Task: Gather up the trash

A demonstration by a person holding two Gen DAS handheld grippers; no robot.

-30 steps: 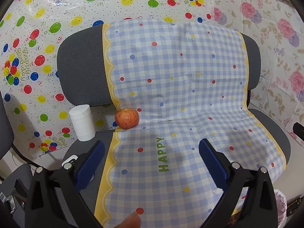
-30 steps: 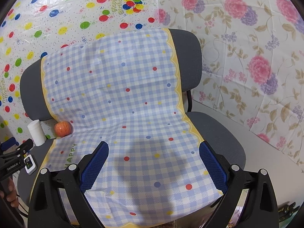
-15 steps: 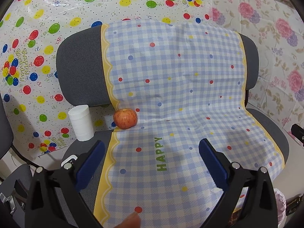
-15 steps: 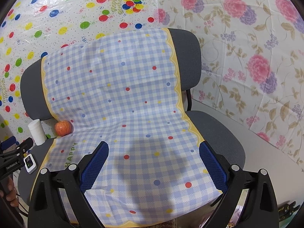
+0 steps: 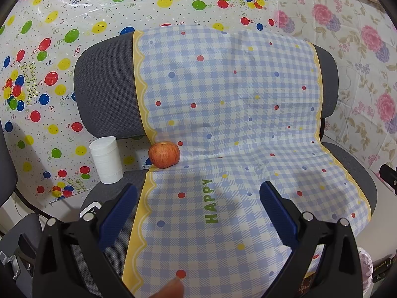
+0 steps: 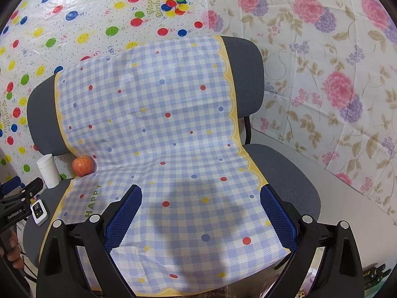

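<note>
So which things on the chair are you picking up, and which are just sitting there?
Probably for the job:
- apple
- white paper roll
- left gripper and right gripper, both open

Just there:
- checked cloth
- grey chair
- small white device

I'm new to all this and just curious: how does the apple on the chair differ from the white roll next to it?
The apple is round and red-orange with streaks; the white roll is a plain white cylinder. The roll stands upright and taller; the apple sits lower. The apple rests at the checked cloth's yellow edge; the roll stands on the bare grey seat. Both sit at the back of the seat, untouched by either claw.
</note>
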